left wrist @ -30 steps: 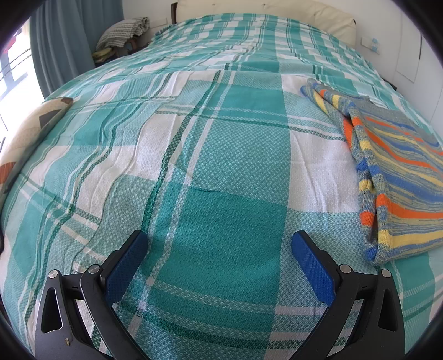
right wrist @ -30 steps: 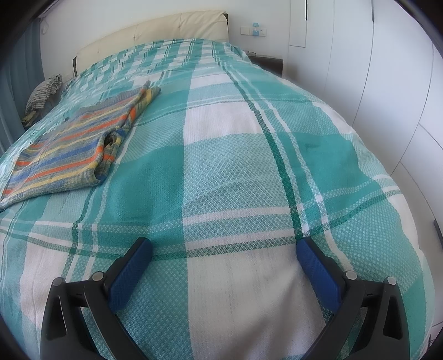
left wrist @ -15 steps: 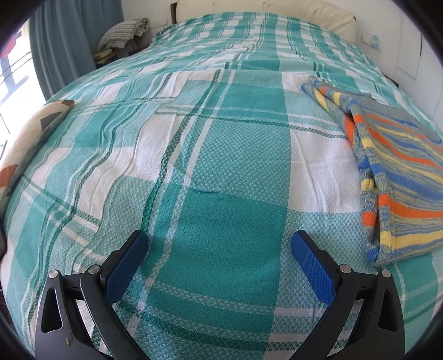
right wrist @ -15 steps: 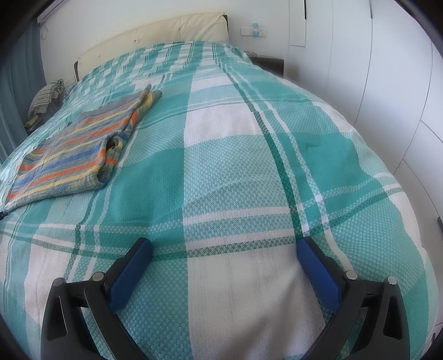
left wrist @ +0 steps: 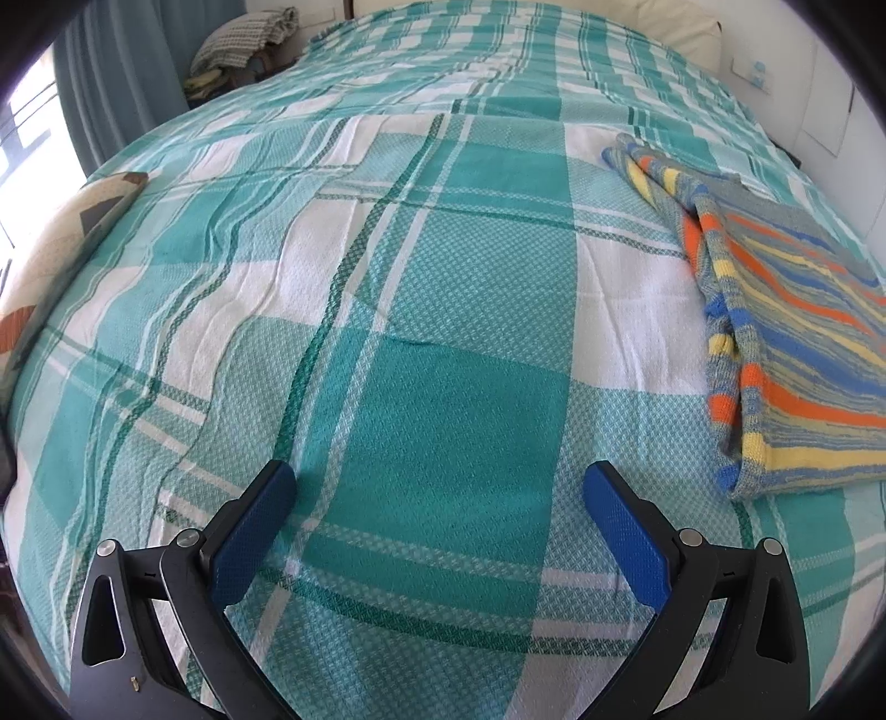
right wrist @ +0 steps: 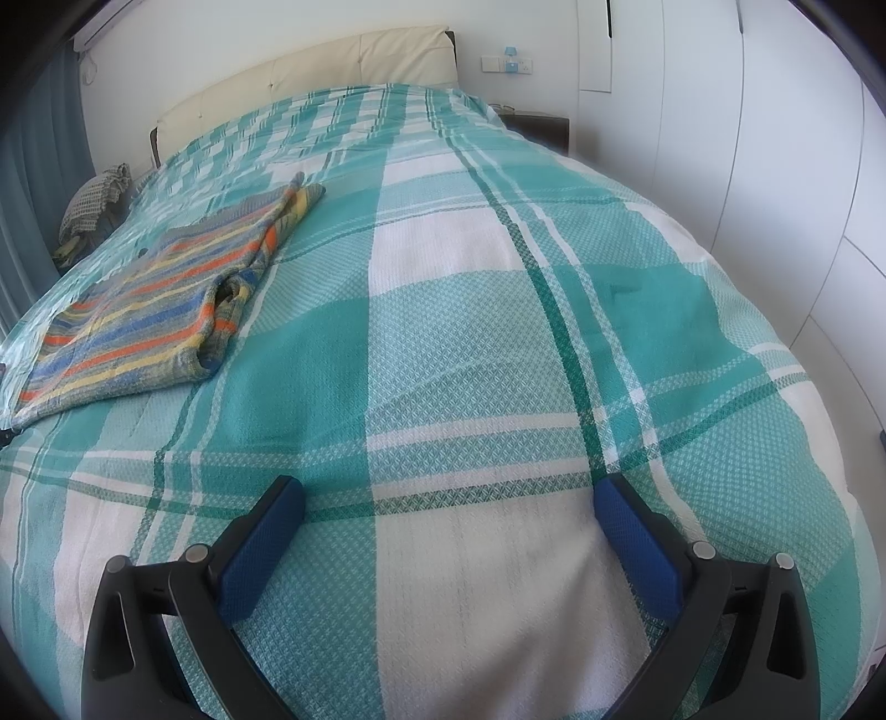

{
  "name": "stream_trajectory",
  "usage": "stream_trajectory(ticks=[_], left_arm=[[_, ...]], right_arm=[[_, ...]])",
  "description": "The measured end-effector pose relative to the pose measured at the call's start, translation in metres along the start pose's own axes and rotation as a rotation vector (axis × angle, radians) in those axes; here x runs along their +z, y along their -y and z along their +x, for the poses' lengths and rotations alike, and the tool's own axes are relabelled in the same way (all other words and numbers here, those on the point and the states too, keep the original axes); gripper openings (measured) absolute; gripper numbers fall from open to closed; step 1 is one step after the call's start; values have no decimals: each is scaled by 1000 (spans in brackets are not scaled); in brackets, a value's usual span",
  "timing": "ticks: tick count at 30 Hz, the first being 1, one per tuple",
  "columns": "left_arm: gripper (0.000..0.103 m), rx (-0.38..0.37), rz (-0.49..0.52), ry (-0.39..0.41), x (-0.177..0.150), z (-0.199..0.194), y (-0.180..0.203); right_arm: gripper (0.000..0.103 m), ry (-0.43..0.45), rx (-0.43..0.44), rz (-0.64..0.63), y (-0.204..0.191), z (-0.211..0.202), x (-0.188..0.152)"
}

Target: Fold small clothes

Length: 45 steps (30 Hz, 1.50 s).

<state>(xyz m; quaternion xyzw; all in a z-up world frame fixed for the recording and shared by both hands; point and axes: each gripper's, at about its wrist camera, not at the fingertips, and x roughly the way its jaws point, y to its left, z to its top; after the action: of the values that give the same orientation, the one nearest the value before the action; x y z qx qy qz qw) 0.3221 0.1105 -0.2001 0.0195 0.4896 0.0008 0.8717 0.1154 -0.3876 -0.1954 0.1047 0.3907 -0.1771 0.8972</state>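
My left gripper point(left wrist: 437, 487) hangs low over the bed with its jaws spread wide and nothing between them, only bare teal-and-white plaid bedspread point(left wrist: 387, 266) under the blue pads. My right gripper point(right wrist: 448, 498) is the same: wide apart, empty, over a white band of the spread. The thing I am here to fold, a striped knit garment point(left wrist: 786, 354) in grey, blue, orange and yellow, lies flat on the bed between the two grippers, off to the right of the left one and off to the left of the right one point(right wrist: 160, 315), clear of both. Its near side already looks doubled over, with a rolled edge at the corner. My worry from here is the bedspread: if I come down too deep at that corner, the pads could pinch the spread along with the knit and drag the whole cover. The knit is thick and loose, so a one-layer pinch could pull the fold open, and a lift by one gripper alone would let it sag crooked. Counting: two grippers, one striped garment, one bedspread, one patterned cushion point(left wrist: 61, 243) at the left edge, one bundle of checked cloth point(left wrist: 243, 33) by the curtain, one cream headboard point(right wrist: 310, 77).
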Motion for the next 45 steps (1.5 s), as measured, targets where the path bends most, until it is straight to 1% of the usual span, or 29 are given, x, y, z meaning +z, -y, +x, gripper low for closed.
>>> stream_trajectory(ticks=[3, 5, 8, 11, 13, 15, 19, 23, 26, 28, 29, 30, 32, 34, 35, 37, 39, 41, 42, 43, 44, 45], left_arm=[[102, 19, -5, 16, -24, -29, 3], [102, 13, 42, 43, -40, -51, 18], [102, -33, 139, 90, -57, -82, 52], [102, -104, 209, 103, -66, -103, 89], [102, -162, 251, 88, -71, -110, 114], [102, -198, 292, 84, -77, -115, 136], [102, -213, 397, 106, -91, -126, 174], [102, -243, 461, 120, -98, -137, 198], [102, -280, 498, 138, -93, -145, 216], [102, -307, 527, 162, -87, -149, 232], [102, -324, 539, 169, -82, -149, 241], [102, -342, 552, 172, -78, -148, 253], [102, -381, 576, 188, -68, -144, 281], [102, -411, 622, 219, -61, -139, 313], [102, -411, 646, 228, -58, -134, 328], [102, -417, 679, 227, -52, -120, 358], [102, -429, 708, 203, -50, -105, 381], [100, -398, 735, 185, -52, -90, 397], [87, -389, 737, 169, -52, -83, 402], [79, -399, 726, 143, -51, -76, 403], [71, -422, 698, 126, -49, -73, 402], [62, -442, 664, 130, -47, -73, 399]], right_arm=[[103, 1, 2, 1, 0, -1, 0], [103, 1, 2, 0, 0, 0, 0], [103, 1, 2, 0, 0, 0, 0], [103, 0, 1, -1, -1, 0, 0], [103, 0, 1, -1, -1, 0, 0], [103, 0, 0, -2, -1, 0, 0], [103, 0, 2, -1, -1, 0, 0], [103, 0, 1, -1, -1, 0, 0], [103, -18, -10, -11, -2, -1, 3], [102, -60, -10, -25, -4, -4, 11], [102, -80, 6, -28, -3, -5, 17], [102, -93, 39, -28, -2, -7, 25], [102, -92, 106, -37, 0, -11, 45], [102, -88, 144, -66, -2, -9, 74], [102, -90, 179, -76, -4, -5, 90], [102, -106, 276, -78, -10, 9, 125], [99, -167, 382, -63, -19, 35, 157], [87, -257, 470, -25, -31, 69, 182], [85, -300, 503, -7, -37, 86, 192], [80, -338, 527, 8, -44, 104, 200], [76, -359, 537, 16, -52, 119, 207], [74, -371, 545, 26, -60, 133, 212]])
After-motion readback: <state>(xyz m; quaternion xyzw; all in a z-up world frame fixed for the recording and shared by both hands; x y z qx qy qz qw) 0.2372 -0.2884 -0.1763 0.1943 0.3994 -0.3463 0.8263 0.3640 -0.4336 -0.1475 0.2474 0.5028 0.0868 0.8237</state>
